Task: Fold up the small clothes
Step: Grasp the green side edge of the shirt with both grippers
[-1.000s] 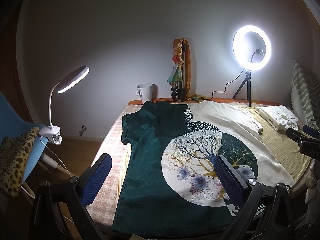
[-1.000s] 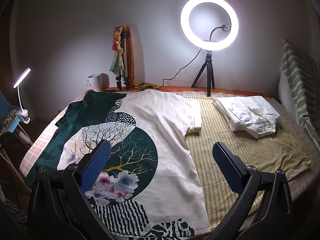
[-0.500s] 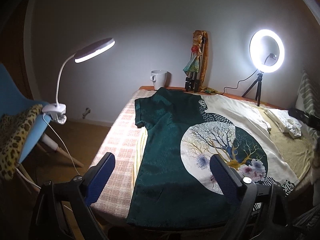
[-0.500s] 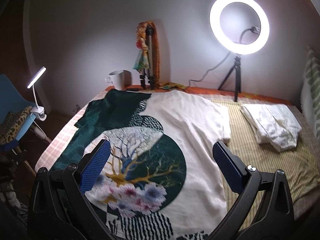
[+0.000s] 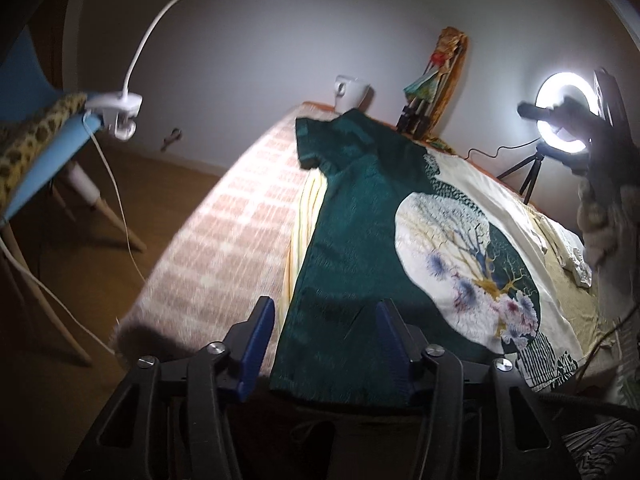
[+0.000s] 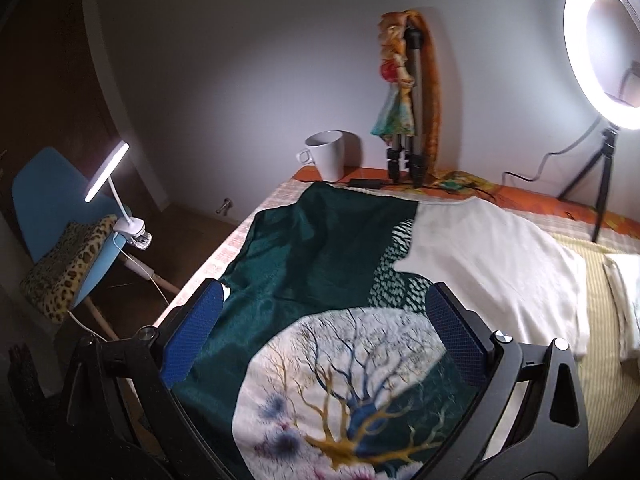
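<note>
Left wrist view is showing the left gripper (image 5: 324, 344) sitting low at the near hem of the shirt (image 5: 360, 248), blue pads spread apart with the dark green corner of the cloth lying between them; whether the pads are touching the fabric, I cannot tell. That shirt is lying flat across the bed (image 5: 224, 248), green half toward the checked blanket side, cream half with the round tree print running off to the right. A clip-on desk lamp (image 5: 160, 40) is glowing overhead, clamped to a blue chair (image 5: 52, 148) with a leopard-print cushion.

Over on the right wrist view, the right gripper (image 6: 324, 340) is hovering above the middle of the shirt (image 6: 312, 256), fingers wide apart and gripping nothing, the tree print filling the space beneath them. A white mug (image 6: 328, 156) is standing at the far edge of the bed, a folded tripod (image 6: 408, 120) draped with a colourful cloth just beside it, and a ring light (image 6: 576, 48) is blazing at the upper right. A folded pale garment (image 6: 624, 300) is lying well apart at the right edge.
</note>
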Demonstrator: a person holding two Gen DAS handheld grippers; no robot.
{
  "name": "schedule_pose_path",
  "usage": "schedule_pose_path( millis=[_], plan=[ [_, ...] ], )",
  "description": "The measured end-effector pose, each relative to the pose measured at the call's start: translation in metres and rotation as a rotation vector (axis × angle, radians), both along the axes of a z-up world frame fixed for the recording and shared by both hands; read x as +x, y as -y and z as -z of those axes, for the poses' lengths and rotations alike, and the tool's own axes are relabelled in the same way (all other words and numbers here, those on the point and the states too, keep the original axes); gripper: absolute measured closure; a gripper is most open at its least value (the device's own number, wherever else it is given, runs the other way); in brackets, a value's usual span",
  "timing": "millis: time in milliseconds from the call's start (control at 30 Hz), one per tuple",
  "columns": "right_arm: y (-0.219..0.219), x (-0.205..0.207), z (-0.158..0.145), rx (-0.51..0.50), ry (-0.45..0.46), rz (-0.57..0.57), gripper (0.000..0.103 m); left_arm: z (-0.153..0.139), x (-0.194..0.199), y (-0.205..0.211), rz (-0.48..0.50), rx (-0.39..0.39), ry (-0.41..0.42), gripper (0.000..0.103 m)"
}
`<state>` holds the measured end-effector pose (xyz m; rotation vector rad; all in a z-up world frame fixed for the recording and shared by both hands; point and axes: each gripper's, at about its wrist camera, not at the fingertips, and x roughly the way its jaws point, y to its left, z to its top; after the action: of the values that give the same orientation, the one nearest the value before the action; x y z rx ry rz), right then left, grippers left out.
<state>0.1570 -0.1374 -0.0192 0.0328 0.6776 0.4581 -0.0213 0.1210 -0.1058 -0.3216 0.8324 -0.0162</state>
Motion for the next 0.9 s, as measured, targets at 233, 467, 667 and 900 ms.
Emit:
schedule_pose_path(
  millis=[233,467,667,900],
  plan=[
    [-0.062,0.055,0.010,-0.023,-0.068,-0.086,0.012,0.032,0.003,-0.004,-0.034,-0.049,-0.071,0.055],
    [-0.126,0.116,0.036,-0.030,-0.172,-0.126,0.022,0.049,0.008,-0.005,-0.049,-0.080,-0.109,0.062],
    [-0.176,0.164,0.064,-0.046,-0.234,-0.124,0.024,0.056,0.011,-0.013,-0.064,-0.110,-0.119,0.068],
    [-0.232,0.213,0.099,-0.056,-0.289,-0.118,0.027,0.060,0.016,-0.021,-0.070,-0.148,-0.117,0.076]
  ],
)
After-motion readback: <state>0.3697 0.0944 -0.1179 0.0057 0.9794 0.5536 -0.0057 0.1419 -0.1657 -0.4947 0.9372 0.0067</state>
